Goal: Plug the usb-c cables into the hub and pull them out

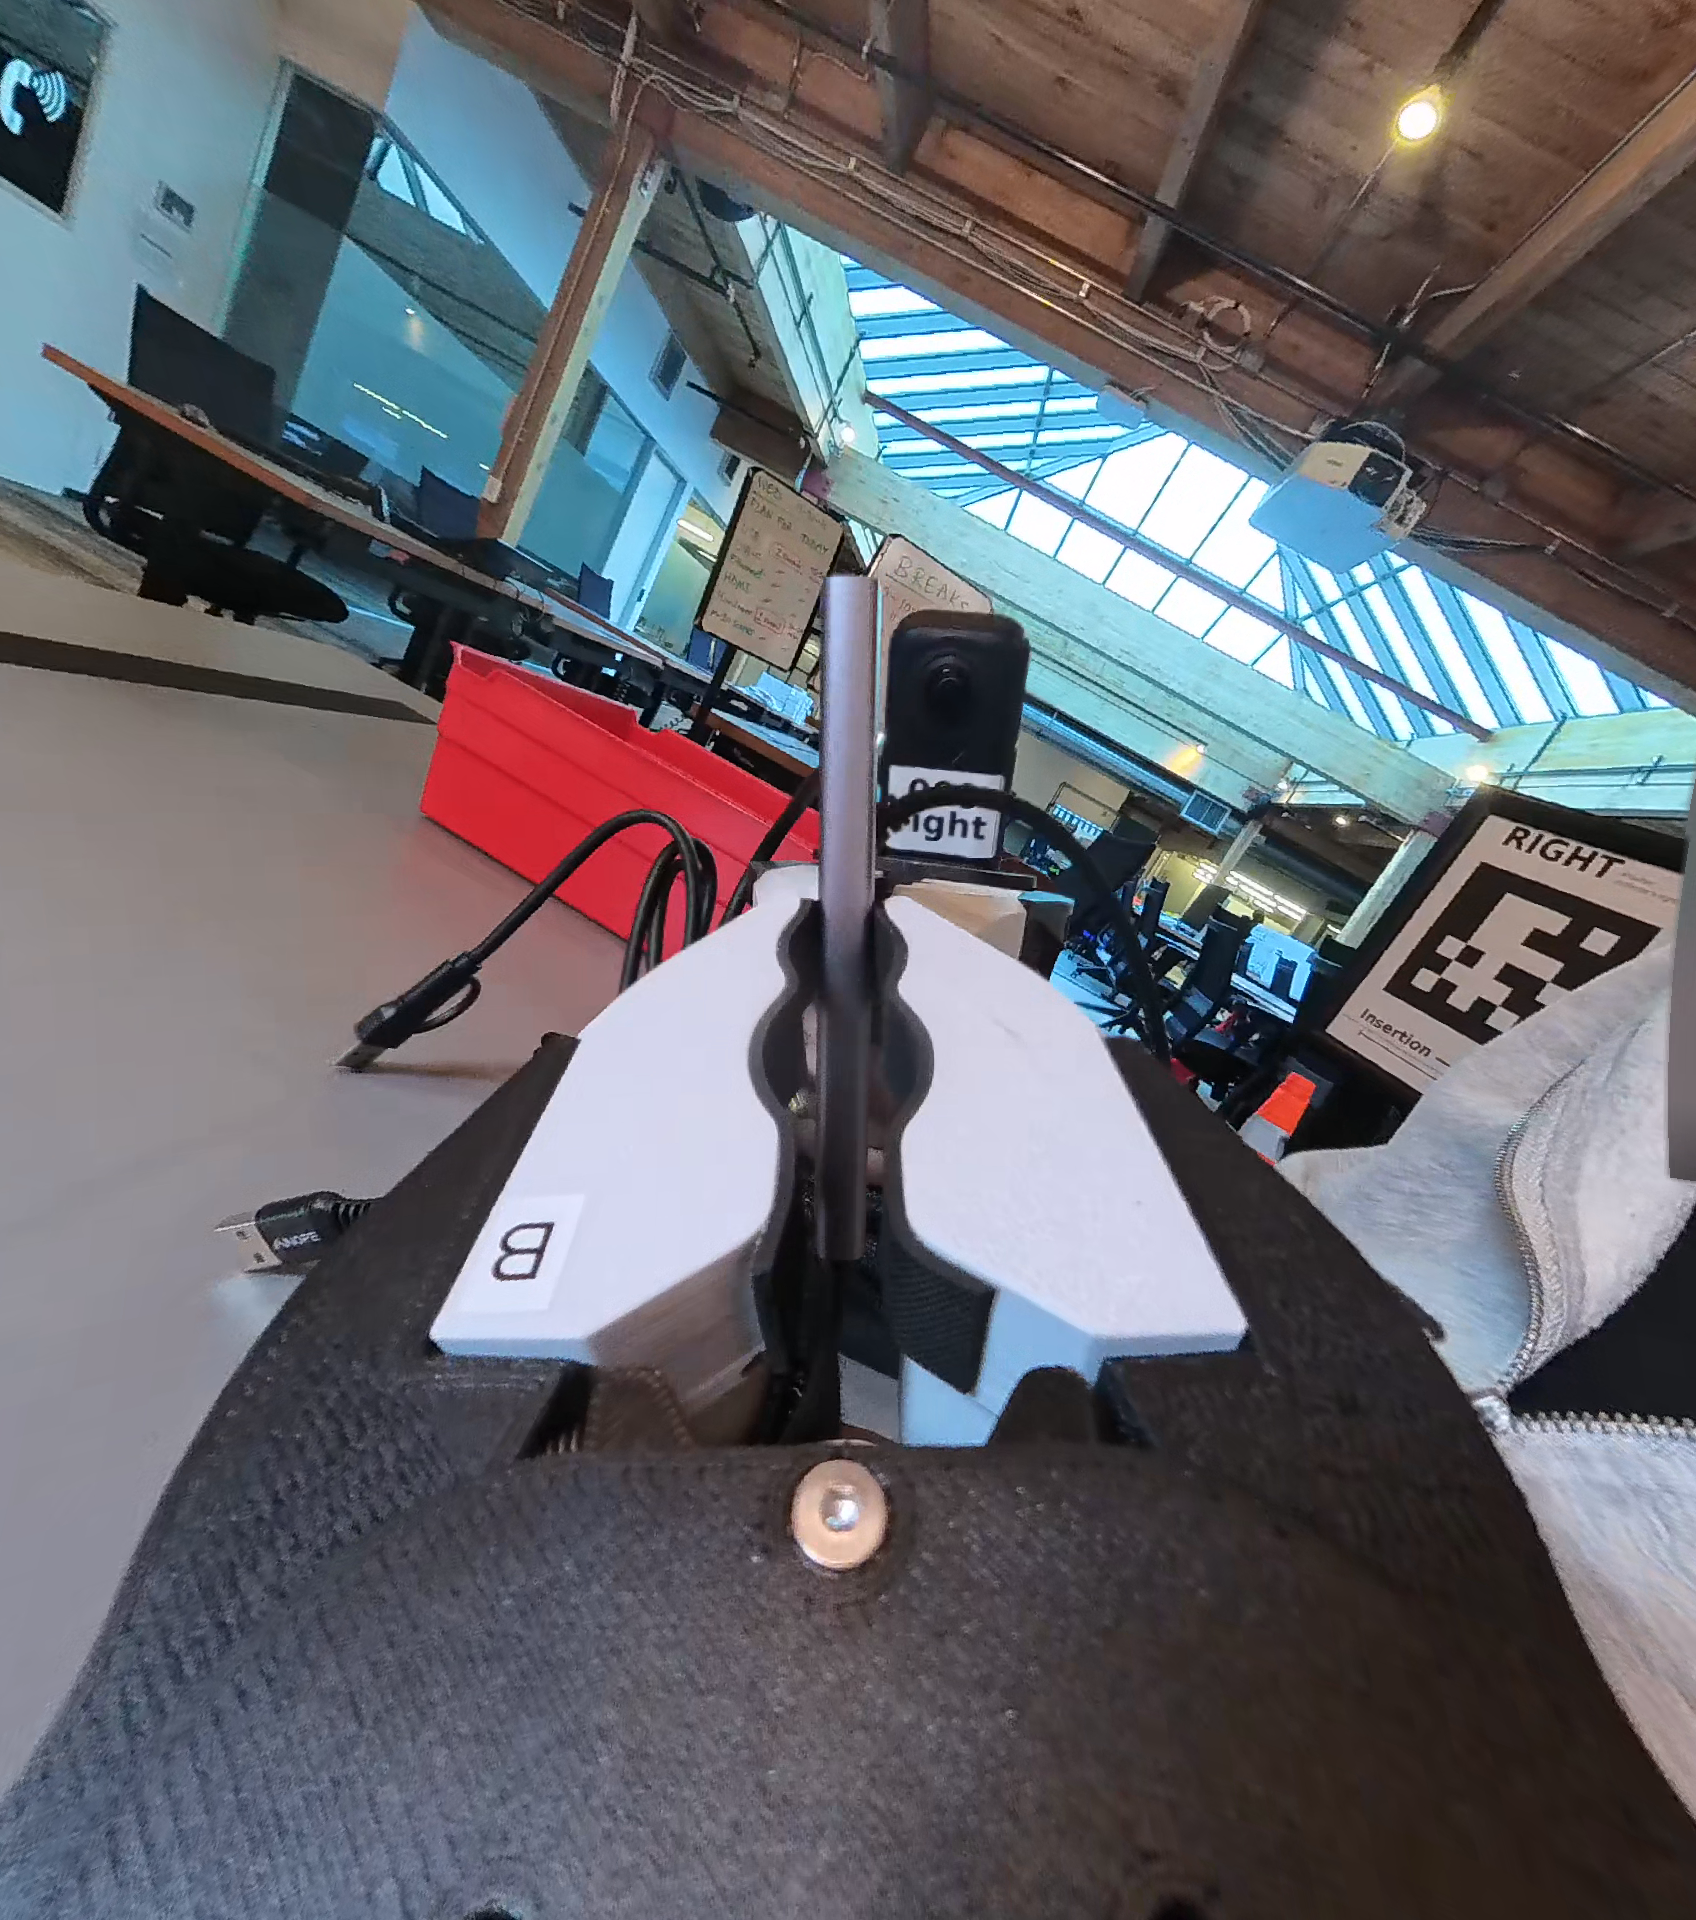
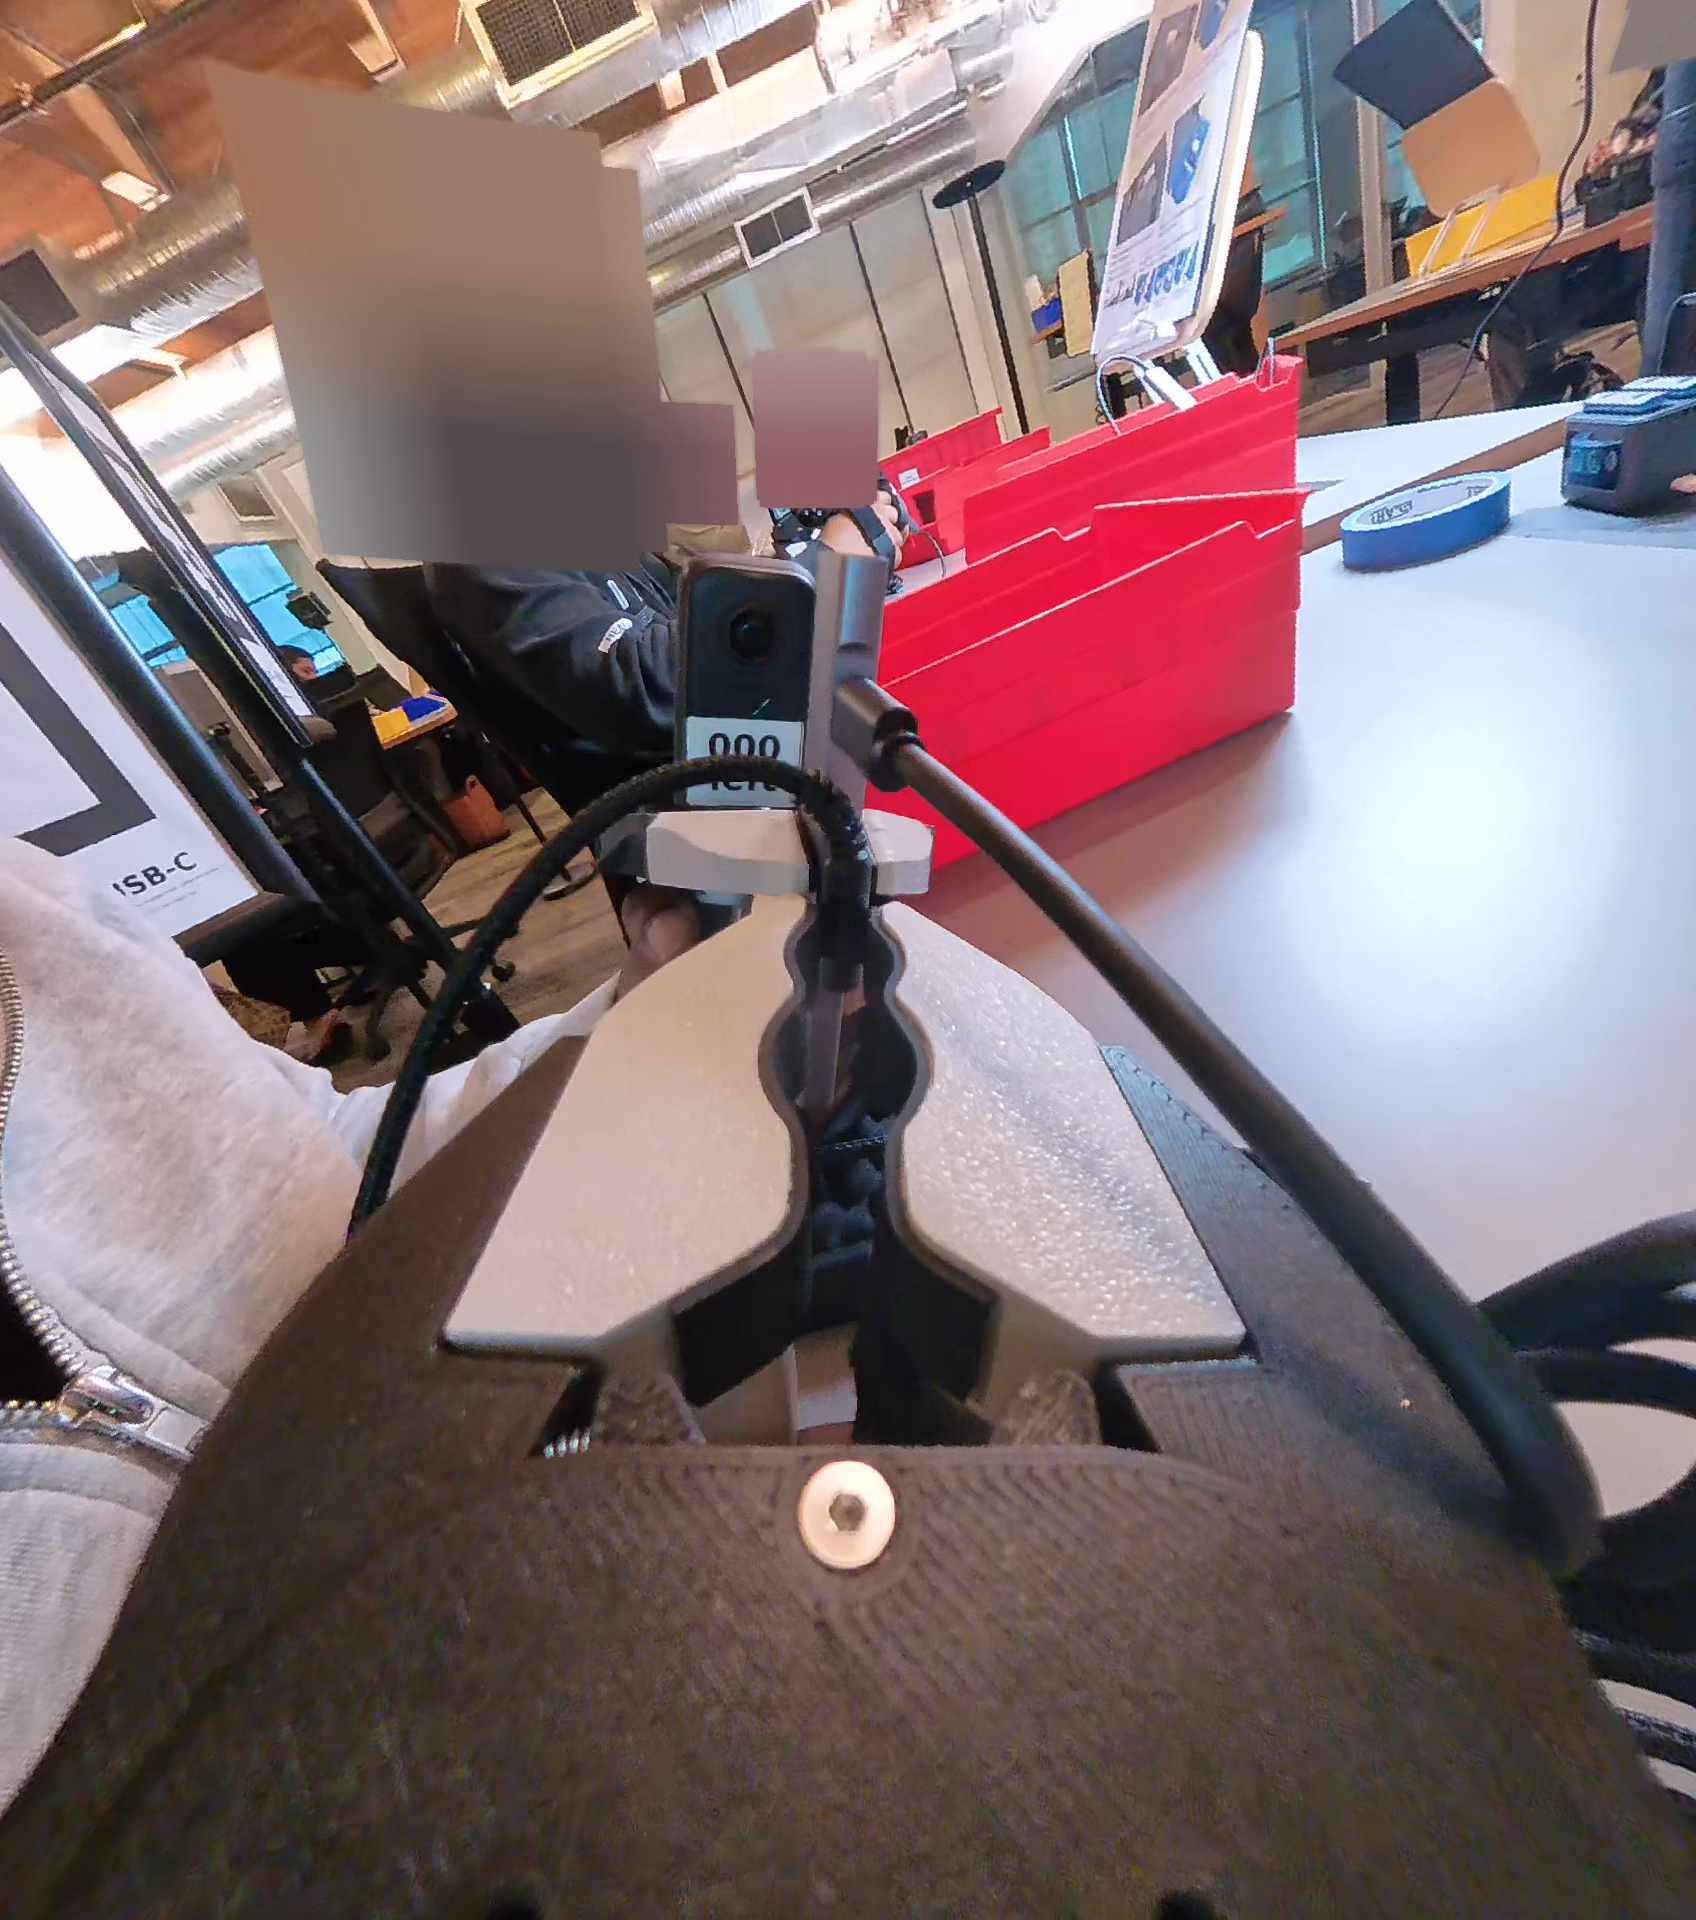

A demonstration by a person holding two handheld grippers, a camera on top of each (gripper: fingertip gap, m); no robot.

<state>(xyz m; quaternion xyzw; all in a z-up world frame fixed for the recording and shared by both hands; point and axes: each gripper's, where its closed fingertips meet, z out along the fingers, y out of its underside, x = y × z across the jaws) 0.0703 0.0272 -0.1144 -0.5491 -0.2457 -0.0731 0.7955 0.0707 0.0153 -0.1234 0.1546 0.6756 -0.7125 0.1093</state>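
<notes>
Mating braided cable to hub.
Left tongs (image 1: 842, 1039) clenched on slim grey metal hub (image 1: 846, 883); right tongs (image 2: 844, 997) gripping black braided cable's plug (image 2: 839, 982) beneath hub; next, likely straight push.

Timber-beamed ceiling (image 1: 1187, 125), bright skylight (image 1: 1135, 468), desks (image 1: 231, 436), grey table (image 2: 1498, 831).

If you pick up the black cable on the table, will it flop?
Probably floppy: the black cable already curves in loose loops. Its loose plug end would likely dangle and swing. It looks thin, so probably light.
</notes>
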